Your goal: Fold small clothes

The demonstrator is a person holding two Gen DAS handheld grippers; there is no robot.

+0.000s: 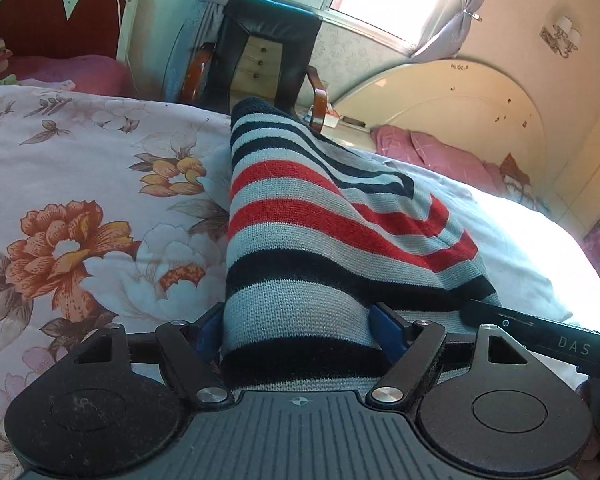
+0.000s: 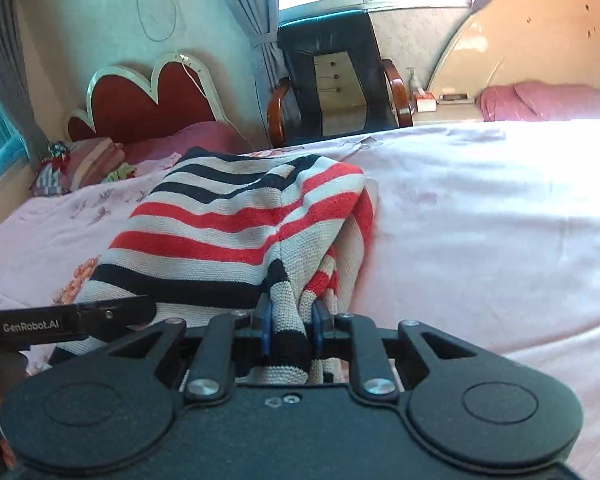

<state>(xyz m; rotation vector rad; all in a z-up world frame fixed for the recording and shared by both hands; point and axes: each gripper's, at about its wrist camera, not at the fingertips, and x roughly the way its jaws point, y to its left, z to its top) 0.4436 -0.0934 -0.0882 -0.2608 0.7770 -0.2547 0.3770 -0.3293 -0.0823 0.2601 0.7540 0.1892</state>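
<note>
The left tongs [image 1: 300,332] stand fairly wide, their blue pads [image 1: 388,330] set against either side of a broad fold of the striped sweater [image 1: 300,240], which fills the whole gap between them; the cloth is gripped, not merely lying there. The right tongs [image 2: 291,330] are drawn in much narrower and clamp a bunched edge of the same sweater [image 2: 228,232], the knit squeezed into a thick roll between the blue pads [image 2: 265,330]. The garment is a soft, ribbed knit in horizontal bands of navy, red and pale grey-white. It is lifted at the near end where both tongs hold it and slopes down away from them onto the bed [image 2: 480,220], with one side folded over and hanging in loose layers. The bed cover [image 1: 80,200] is smooth cotton, pale pink with large orange and brown flowers. Beyond the bed stand a black leather armchair [image 2: 332,80] with curved glossy wooden arms, a scalloped red headboard [image 2: 140,96] edged in white, and a rounded cream headboard [image 1: 460,104].
</note>
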